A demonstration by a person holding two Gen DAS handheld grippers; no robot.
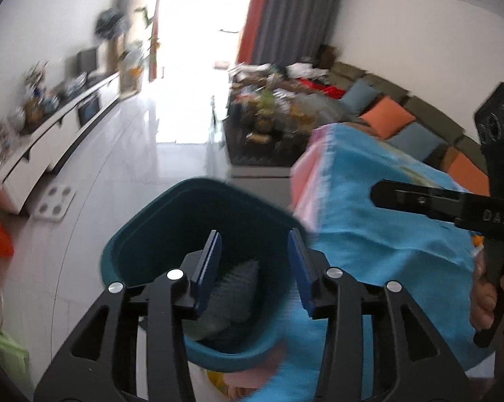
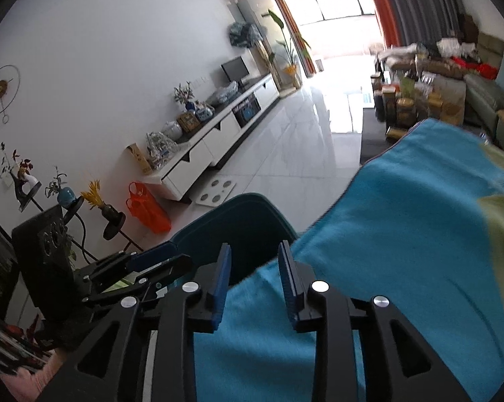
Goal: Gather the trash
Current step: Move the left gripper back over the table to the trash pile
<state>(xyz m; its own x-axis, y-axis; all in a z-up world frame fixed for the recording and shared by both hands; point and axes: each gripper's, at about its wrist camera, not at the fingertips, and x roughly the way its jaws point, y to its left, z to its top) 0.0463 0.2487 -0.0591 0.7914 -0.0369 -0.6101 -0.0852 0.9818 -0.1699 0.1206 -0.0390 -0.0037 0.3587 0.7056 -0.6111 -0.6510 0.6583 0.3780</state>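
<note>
We see a long living room with a pale tiled floor (image 2: 285,154) running to a bright window at twelve o'clock, a white TV cabinet (image 2: 218,134) at ten o'clock and a cluttered sofa (image 1: 402,110) at two o'clock. Nearest us, a worktop under a blue cloth (image 2: 402,217) fills the right side of both views. Just beside its edge, at the centre, stands the teal trash bin (image 1: 198,221), open-topped, with something grey and ribbed (image 1: 238,288) lying inside; we cannot tell what it is.

Our left gripper (image 1: 255,268) hangs right above the bin mouth, its blue fingers (image 1: 208,264) spread apart and holding nothing. Our right gripper (image 2: 254,278) hovers over the cloth edge next to the bin, fingers (image 2: 220,281) likewise parted and empty.

We judge this to be the moment around a drop: both tools are free at the bin. No loose litter shows clearly on the cloth here. The next move probably calls for turning toward the worktop, finding another scrap, and closing the fingers on it squarely before carrying it back over the rim
</note>
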